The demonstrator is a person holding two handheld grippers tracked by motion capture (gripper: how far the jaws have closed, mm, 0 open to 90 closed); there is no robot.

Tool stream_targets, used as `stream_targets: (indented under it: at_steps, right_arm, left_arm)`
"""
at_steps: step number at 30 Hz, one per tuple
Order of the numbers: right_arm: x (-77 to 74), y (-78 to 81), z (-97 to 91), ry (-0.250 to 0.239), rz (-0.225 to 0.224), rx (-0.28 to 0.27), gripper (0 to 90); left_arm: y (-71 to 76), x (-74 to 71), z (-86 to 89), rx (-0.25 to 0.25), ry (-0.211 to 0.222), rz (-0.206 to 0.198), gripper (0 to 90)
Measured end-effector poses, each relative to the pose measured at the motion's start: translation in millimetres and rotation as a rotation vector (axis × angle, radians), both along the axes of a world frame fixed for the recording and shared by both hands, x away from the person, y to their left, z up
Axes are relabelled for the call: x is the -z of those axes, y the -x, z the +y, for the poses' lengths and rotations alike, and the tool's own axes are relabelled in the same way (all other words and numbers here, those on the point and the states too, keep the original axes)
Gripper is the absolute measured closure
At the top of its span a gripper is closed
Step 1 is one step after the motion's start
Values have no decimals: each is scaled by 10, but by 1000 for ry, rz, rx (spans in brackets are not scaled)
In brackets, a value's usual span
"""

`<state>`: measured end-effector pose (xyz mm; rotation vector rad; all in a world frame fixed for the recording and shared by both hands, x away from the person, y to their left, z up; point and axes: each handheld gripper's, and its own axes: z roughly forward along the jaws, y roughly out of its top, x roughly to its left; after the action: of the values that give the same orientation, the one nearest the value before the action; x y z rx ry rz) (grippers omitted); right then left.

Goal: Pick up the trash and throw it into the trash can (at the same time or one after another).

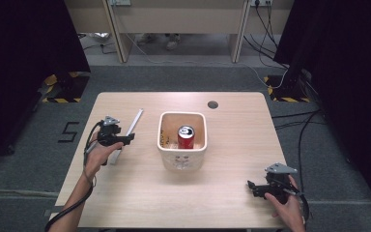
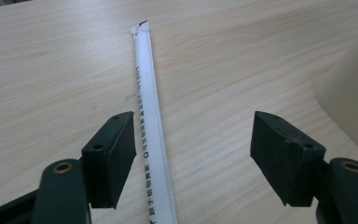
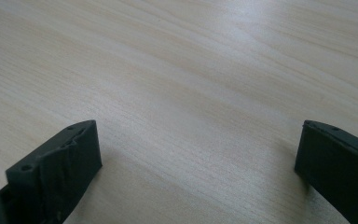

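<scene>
We take the cream tub (image 1: 182,157) in the middle of the wooden table (image 1: 140,198) as our landmark. Inside it stands a red can (image 1: 185,137), upright, its lower part hidden by the tub's near wall; some small brownish bits along the tub's left inner wall are too small for us to make out.

Left of the tub lies the wrapped straw (image 2: 149,140), a long white paper sleeve with small printing that we cannot read. In the high view the left gripper (image 1: 125,138) covers the straw's (image 1: 134,122) near stretch, so we see mainly its far end. In the left gripper view its near end is cut off by the bottom edge. Its long axis runs away from us, the far end leaning slightly toward the tub, flat on the wood.

The left gripper (image 2: 193,154) hangs low over the straw with its jaws apart; the straw lies between them, just beside one pad and not pinched.

The right gripper (image 1: 254,187), well right of and nearer than the tub, rests released, its jaws (image 3: 198,163) wide over bare wood.
</scene>
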<state>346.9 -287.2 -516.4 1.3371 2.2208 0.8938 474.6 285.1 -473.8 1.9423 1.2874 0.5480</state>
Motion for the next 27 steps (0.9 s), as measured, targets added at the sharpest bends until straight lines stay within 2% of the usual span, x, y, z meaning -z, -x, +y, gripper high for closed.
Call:
stream_targets:
  at_steps: [6, 23, 27]
  right_arm:
    - [0, 0, 0, 1, 1, 0, 3]
    - [0, 0, 0, 0, 0, 0, 3]
    - [0, 0, 0, 0, 0, 0, 3]
  left_arm:
    - [-26, 76, 43, -5, 1, 17, 356]
    - [-113, 246, 99, -40, -55, 65, 496]
    - [-129, 279, 105, -44, -57, 74, 518]
